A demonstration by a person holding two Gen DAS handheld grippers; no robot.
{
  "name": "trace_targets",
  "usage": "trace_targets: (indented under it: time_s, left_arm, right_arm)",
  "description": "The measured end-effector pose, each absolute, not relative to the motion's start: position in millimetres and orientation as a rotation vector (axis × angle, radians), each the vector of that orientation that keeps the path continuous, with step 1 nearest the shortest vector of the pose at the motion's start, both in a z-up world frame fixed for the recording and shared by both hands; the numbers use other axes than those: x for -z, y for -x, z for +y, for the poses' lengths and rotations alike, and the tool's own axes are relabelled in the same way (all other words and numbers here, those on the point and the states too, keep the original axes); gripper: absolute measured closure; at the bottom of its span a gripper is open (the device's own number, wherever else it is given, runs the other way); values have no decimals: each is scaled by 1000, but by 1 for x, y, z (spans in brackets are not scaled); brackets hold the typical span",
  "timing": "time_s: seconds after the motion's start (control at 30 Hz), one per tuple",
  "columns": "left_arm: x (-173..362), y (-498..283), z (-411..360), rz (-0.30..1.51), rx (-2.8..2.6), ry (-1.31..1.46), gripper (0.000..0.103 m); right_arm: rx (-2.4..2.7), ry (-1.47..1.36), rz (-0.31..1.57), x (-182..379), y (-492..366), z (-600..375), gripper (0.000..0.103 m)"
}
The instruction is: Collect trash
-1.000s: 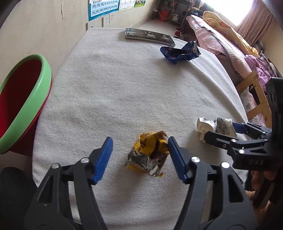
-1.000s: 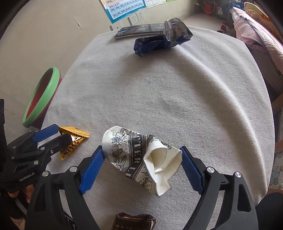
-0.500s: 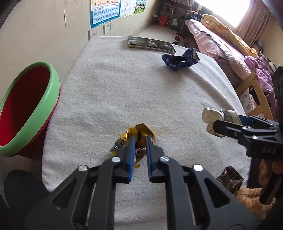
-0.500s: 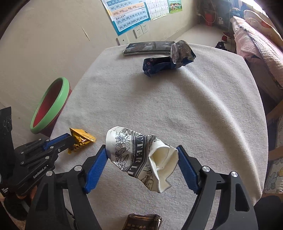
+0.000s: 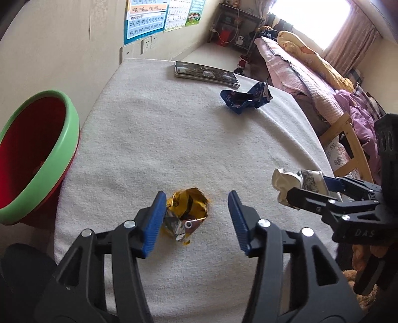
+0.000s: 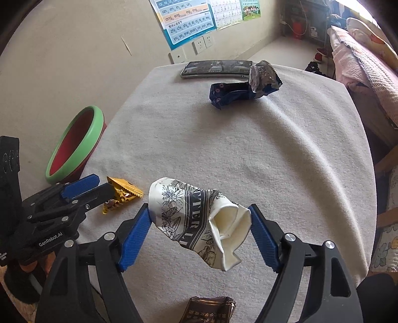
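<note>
R gripper point(image 6: 199, 231) clamps the crushed cup point(image 6: 199, 221); L gripper point(image 5: 196, 218) gapes wide round the gold wrapper point(image 5: 185, 213), just beside the bin point(image 5: 37, 159). Next, prob: close on it.

Beige wall point(image 5: 62, 37) carrying a blue poster point(image 6: 187, 21) and sockets point(image 6: 202, 44), a pink-quilted bed point(image 5: 298, 67) along the far side, curtained window point(image 5: 323, 22) blazing with daylight.
</note>
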State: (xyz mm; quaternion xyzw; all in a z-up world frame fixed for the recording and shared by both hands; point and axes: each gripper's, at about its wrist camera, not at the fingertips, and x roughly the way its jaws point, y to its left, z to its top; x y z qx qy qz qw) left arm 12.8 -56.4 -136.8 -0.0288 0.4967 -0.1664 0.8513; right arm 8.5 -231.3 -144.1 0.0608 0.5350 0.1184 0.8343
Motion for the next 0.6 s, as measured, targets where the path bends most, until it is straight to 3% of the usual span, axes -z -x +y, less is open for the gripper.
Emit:
trace_targets:
  time_s: [0.13,0.17,0.2,0.3,0.6]
  left_arm:
    - [163,-26,-68,1138,346,-2,55]
    - [168,-27,-67,1162,344,8,60]
    - [173,-28,-66,1186,346,20,73]
    - [173,-28,-60,1189,344,49,82]
    - [132,-18,-39,1076,303,102,84]
  right_arm:
    - [-226,-142,1138,146,-7,-238,27]
    - [-221,-144,1137,146,-6,-240,27]
    - [-218,-147,1137,146,-5,-242,27]
    - [-216,-157,1144,148,-4,-243,27]
    - [-268,-134,1127,139,-5,-225,27]
